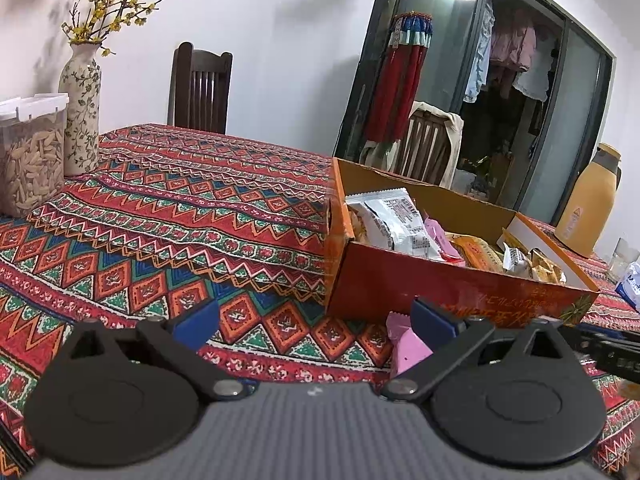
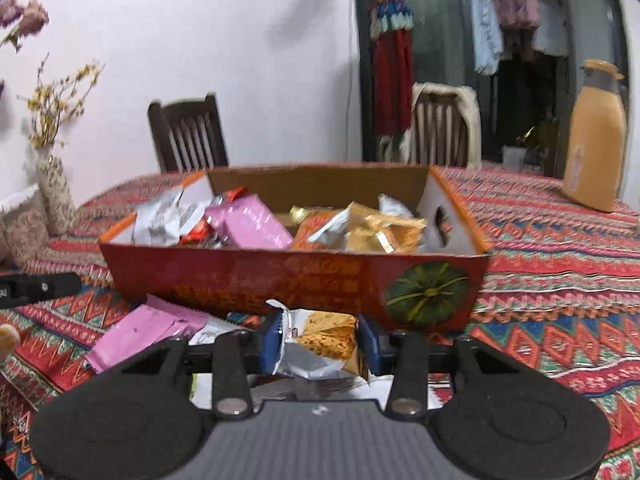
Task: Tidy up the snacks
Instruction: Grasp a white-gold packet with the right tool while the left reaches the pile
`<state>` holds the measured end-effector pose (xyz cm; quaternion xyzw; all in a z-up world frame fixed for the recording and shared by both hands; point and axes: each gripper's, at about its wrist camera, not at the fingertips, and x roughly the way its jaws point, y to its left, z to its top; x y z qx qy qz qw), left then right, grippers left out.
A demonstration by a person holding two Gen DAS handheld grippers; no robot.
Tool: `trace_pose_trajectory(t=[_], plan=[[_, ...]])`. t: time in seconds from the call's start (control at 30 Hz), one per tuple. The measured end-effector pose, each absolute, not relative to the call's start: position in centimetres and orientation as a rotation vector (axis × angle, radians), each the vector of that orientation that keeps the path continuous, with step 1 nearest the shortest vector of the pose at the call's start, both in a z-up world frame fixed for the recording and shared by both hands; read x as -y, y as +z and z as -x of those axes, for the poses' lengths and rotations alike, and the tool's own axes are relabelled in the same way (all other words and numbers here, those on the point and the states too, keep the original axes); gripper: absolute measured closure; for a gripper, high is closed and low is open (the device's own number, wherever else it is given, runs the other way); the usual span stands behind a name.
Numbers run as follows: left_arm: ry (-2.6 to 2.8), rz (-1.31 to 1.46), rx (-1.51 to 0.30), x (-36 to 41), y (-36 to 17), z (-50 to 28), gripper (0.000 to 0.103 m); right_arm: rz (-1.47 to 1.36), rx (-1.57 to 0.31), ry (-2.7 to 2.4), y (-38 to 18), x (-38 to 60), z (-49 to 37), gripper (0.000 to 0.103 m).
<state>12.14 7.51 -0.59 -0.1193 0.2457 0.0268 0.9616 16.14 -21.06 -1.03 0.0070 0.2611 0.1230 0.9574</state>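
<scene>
Hand-held gripper (image 2: pixel 318 344) around snack packet (image 2: pixel 320 344)

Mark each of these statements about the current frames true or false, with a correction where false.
1. The right gripper is closed on a silver-and-orange snack packet. True.
2. The orange cardboard box is empty. False: it holds many packets, among them a pink packet in the box.
3. The left gripper holds a packet. False: its jaws stand open over the patterned tablecloth, nothing between them.
4. A pink packet on the table lies in front of the box. True.
5. The floral vase lies on its side. False: it stands upright with yellow flowers.
6. A clear container of seeds stands beside the vase. True.
</scene>
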Motion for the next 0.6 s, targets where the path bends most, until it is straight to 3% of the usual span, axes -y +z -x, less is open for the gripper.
trace_pose_trajectory(t=[0.6], plan=[[0.139,0.162,-0.55,-6.5,-0.9,-13.0,0.0,-0.077,-0.365,0.193,-1.6,24.2,-13.6,0.062]])
